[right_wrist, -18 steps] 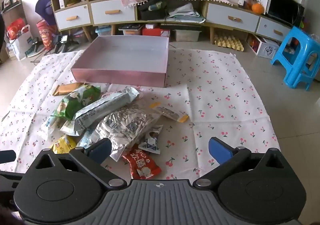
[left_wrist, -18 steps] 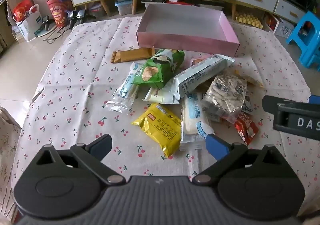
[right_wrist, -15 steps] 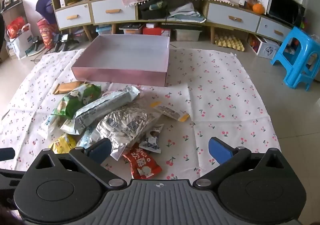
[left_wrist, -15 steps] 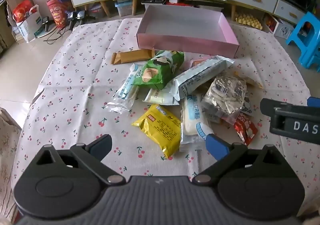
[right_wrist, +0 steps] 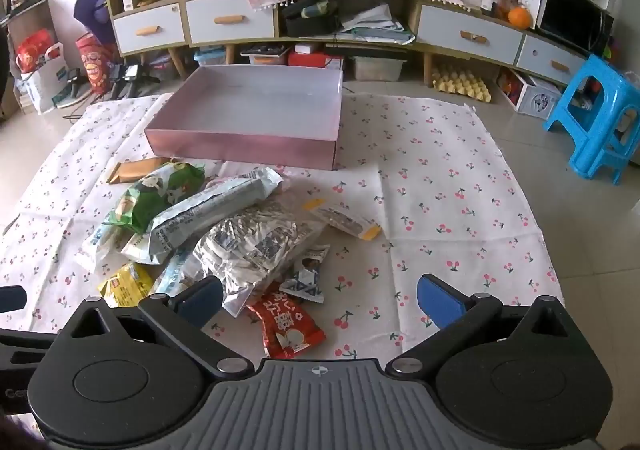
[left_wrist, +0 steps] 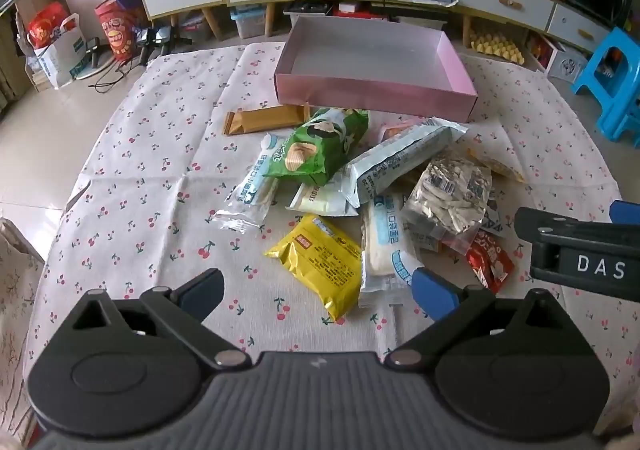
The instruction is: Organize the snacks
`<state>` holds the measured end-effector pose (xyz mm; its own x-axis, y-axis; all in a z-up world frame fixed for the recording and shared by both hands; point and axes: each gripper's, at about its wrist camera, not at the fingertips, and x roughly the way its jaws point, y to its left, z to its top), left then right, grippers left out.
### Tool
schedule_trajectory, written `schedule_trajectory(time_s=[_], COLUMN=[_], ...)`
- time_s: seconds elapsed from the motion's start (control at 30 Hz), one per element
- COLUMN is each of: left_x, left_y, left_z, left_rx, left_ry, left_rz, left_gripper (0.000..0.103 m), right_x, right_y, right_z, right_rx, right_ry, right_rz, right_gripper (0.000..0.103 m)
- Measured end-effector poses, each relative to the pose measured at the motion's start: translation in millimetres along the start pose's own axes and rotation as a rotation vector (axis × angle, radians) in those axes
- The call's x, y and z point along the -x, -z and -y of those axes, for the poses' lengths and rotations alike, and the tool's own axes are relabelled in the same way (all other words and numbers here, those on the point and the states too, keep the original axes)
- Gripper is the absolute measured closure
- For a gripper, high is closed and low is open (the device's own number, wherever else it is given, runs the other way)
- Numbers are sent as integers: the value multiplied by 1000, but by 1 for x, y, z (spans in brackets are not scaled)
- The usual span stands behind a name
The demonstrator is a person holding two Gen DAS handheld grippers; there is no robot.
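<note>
Crinkling foil and plastic snack packets (left_wrist: pixel 360 205) heap before a shallow rectangular pink cardboard box (left_wrist: pixel 376 89) on cherry-print cloth (right_wrist: pixel 440 185) over floor tiles. Left claw (left_wrist: pixel 316 286) and right claw (right_wrist: pixel 320 300) both gape apart, holding nothing.

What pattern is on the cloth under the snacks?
Small red cherries on white cloth, clearest in the right wrist view.

I see a matt cotton-looking cloth (left_wrist: pixel 152 153) printed with cherries, creased in folds. The pink box (left_wrist: pixel 372 87) looks like smooth matt cardboard. The green bag (left_wrist: pixel 320 153), yellow packet (left_wrist: pixel 320 258) and red packet (right_wrist: pixel 286 326) are glossy plastic film; the seed bag (right_wrist: pixel 252 246) is shiny, crinkled and clear. My left gripper (left_wrist: pixel 316 288) is matt black plastic with ribbed grey housing
</note>
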<state>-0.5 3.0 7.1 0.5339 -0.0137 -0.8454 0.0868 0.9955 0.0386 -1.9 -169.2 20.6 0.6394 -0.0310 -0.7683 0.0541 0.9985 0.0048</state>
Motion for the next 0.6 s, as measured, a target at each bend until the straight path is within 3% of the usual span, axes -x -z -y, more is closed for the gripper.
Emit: schedule_trajectory(time_s=[0.6], left_x=[1], left_y=[0], left_z=[1], left_rx=[0], left_ry=[1], left_rz=[2], left_gripper=[3], right_x=[-1], right_y=[0], right_z=[-1], right_rx=[0], right_ry=[-5], right_rz=[1], right_gripper=[0])
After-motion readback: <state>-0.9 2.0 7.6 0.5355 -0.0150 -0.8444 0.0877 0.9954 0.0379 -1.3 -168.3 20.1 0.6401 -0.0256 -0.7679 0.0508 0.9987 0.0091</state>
